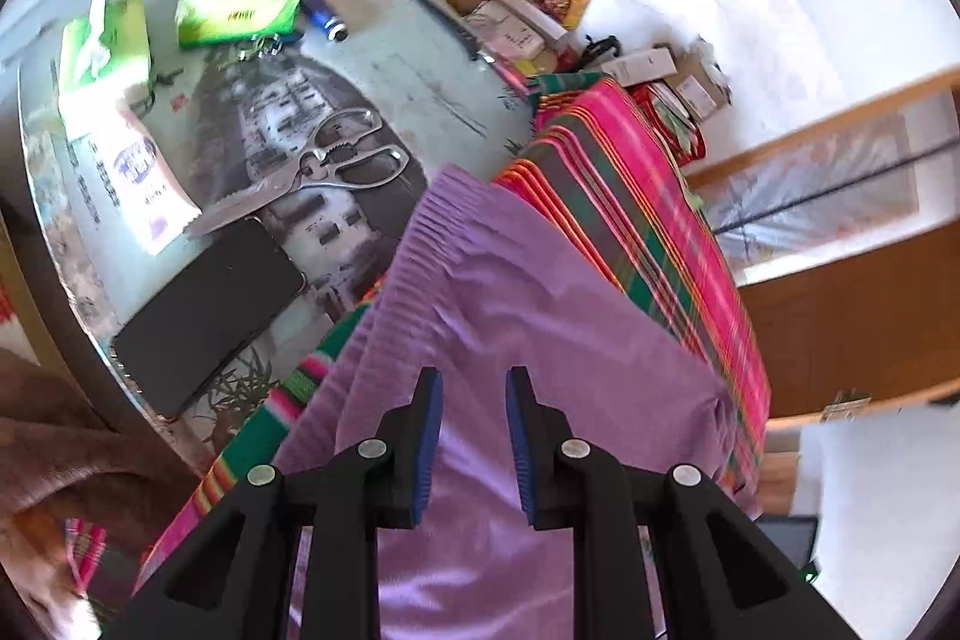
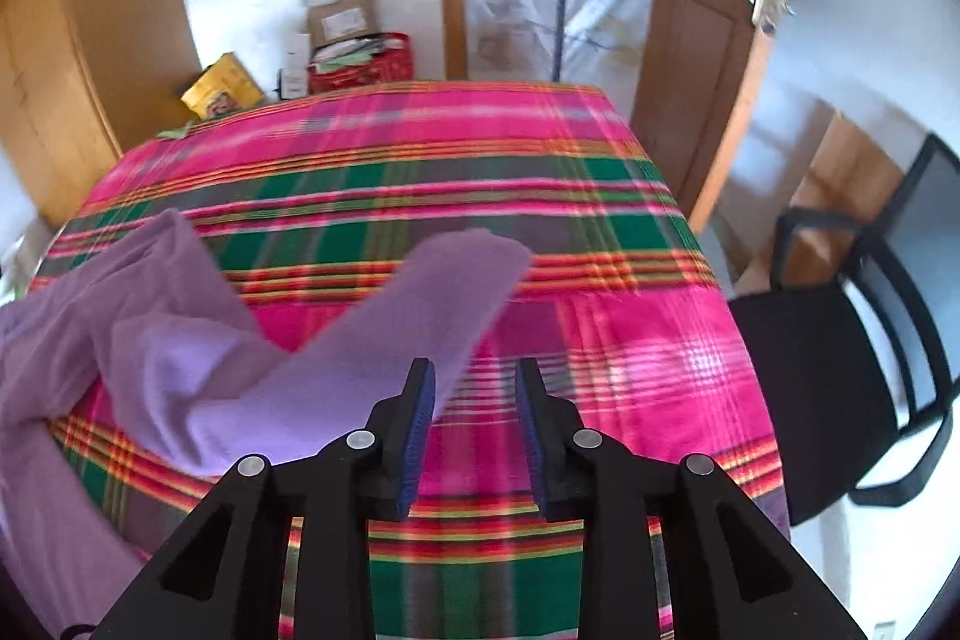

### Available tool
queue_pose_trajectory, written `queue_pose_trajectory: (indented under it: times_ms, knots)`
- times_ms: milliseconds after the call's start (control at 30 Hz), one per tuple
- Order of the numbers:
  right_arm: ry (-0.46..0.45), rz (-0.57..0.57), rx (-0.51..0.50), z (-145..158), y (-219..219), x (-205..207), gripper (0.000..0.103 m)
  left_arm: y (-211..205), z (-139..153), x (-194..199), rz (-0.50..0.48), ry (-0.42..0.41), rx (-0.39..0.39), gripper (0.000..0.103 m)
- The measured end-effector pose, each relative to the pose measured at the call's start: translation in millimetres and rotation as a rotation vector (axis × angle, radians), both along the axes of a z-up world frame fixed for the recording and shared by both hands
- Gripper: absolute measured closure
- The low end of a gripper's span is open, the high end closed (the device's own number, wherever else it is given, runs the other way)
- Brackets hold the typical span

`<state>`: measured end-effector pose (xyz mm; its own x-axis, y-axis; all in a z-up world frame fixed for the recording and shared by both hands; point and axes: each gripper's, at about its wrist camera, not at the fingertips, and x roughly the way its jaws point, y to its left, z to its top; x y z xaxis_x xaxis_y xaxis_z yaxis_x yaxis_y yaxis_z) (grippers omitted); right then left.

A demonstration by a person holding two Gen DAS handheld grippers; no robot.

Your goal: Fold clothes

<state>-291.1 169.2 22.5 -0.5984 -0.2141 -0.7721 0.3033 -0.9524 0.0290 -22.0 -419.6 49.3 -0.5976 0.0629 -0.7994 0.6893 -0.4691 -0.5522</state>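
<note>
A lilac knit garment (image 1: 510, 292) lies on a table covered by a pink and green plaid cloth (image 1: 648, 196), its ribbed hem toward the far side. My left gripper (image 1: 473, 373) hangs open just above it, and the fabric shows through the gap between the blue pads without being pinched. In the right wrist view the same garment (image 2: 180, 340) is bunched at the left. One sleeve (image 2: 444, 274) reaches out across the plaid cloth (image 2: 420, 160). My right gripper (image 2: 474, 364) is open over the bare plaid, just right of that sleeve and holding nothing.
Left of the plaid lie metal kitchen shears (image 1: 336, 160), a black phone (image 1: 210, 316) and green tissue packs (image 1: 240, 4). A black chair (image 2: 840, 370) stands at the table's right edge. Boxes (image 2: 348, 22) sit on the floor beyond, by a wooden door (image 2: 702, 40).
</note>
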Motion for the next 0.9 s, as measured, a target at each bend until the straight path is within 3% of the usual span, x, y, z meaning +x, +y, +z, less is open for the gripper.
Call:
queue_pose_trajectory:
  times_ms: [100,300,400,600,767,900]
  knots:
    - [-0.034,0.006,-0.089,-7,8,-10,0.069,27,8,-6,-0.075,0.006,-0.039,0.08]
    - [-0.126,-0.005,-0.41,-20,22,-27,0.061,88,8,-44,-0.285,-0.028,-0.071,0.079]
    - [-0.121,-0.009,-0.477,-19,24,-31,0.061,120,7,-68,-0.384,-0.039,-0.094,0.079]
    - [-0.15,0.008,-0.466,-22,17,-40,0.061,166,5,-107,-0.495,-0.061,-0.14,0.079]
    - [-0.173,0.03,-0.477,-31,14,-46,0.062,209,6,-139,-0.596,-0.119,-0.314,0.079]
    - [-0.175,0.035,-0.47,-31,12,-52,0.085,232,-3,-163,-0.663,-0.162,-0.399,0.079]
